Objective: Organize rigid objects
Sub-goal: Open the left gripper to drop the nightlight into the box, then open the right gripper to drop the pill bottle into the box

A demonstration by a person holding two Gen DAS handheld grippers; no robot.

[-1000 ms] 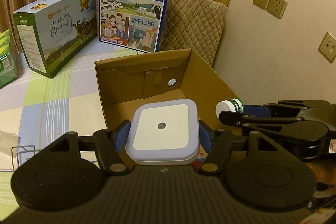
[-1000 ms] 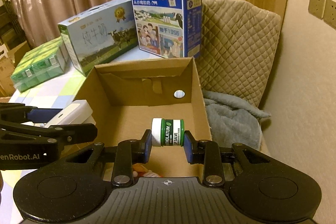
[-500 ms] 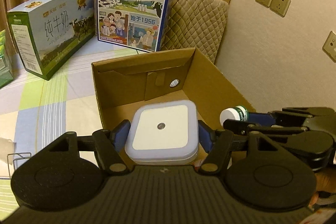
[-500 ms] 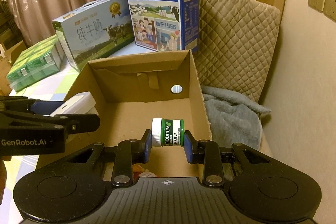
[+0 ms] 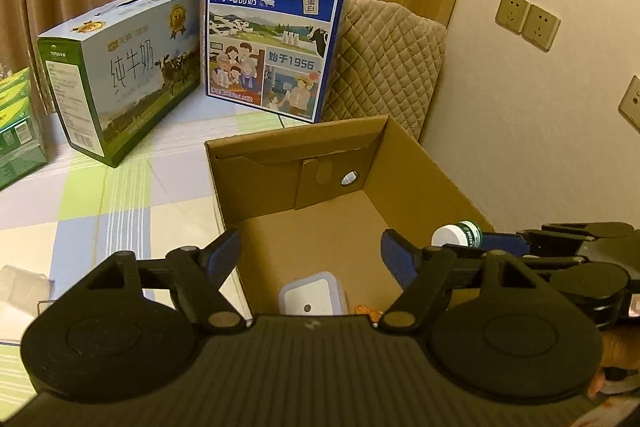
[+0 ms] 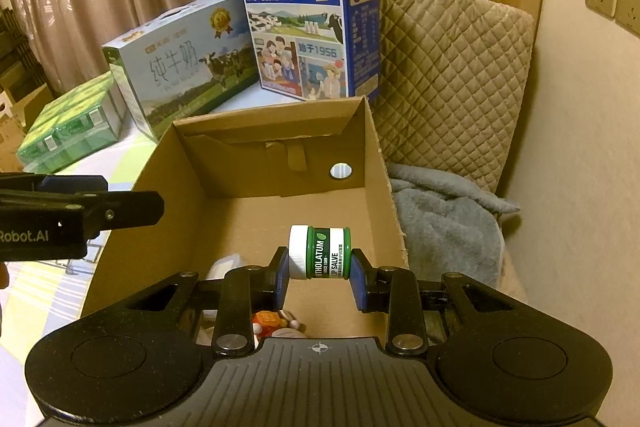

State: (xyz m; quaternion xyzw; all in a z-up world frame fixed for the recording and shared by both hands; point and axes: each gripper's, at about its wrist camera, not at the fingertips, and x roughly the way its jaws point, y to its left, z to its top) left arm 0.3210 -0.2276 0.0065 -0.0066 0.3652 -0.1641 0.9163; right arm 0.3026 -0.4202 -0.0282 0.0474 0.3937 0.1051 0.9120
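Cardboard box is the landmark: open-topped, it stands on the checked cloth in front of the blue milk carton. Above the box's near left corner hangs the left gripper; its jaws are opening, spread wide with nothing between them, and the white square device lies below on the box floor at the near edge. Over the box's right half, the right gripper is clamped on the lip salve jar, gripped sideways by cap and base. Dropping off appears to be the step in hand. Next, I judge, the right gripper should lower toward bare floor and release.
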